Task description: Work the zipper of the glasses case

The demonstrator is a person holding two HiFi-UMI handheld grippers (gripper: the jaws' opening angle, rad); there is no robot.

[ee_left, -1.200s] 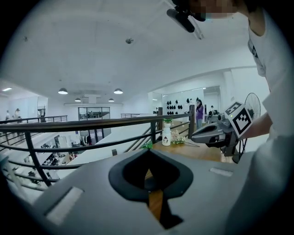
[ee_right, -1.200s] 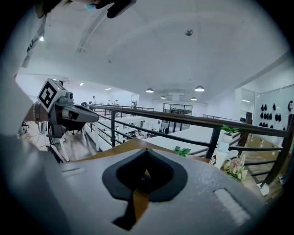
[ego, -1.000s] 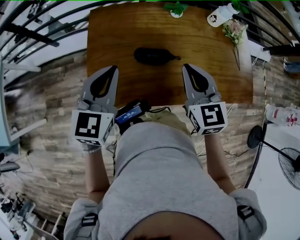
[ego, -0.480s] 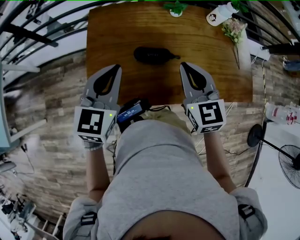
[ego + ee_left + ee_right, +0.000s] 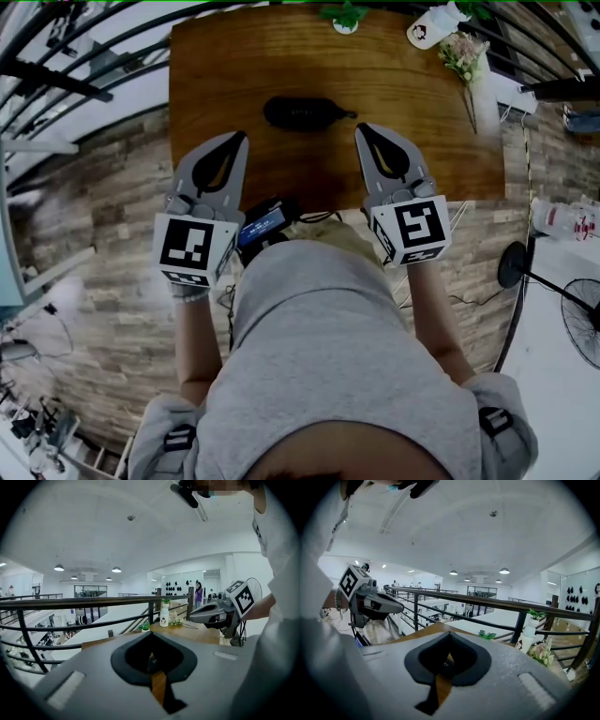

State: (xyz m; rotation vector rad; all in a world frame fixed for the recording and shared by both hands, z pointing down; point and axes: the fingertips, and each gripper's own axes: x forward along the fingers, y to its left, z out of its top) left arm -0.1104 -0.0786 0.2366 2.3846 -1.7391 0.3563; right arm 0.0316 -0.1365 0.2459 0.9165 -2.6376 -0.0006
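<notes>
The black glasses case (image 5: 305, 112) lies on the wooden tabletop (image 5: 412, 103), mid-width, nearer its far edge. The left claw (image 5: 238, 138) and right claw (image 5: 361, 129) hover nearer, one on either side of it, both closed and empty. A white bottle (image 5: 427, 28) stands far right.

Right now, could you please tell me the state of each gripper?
Left gripper: tongs shut, holding nothing.
Right gripper: tongs shut, holding nothing.

Dark glasses case (image 5: 302, 112) on wooden table (image 5: 403, 89)
</notes>
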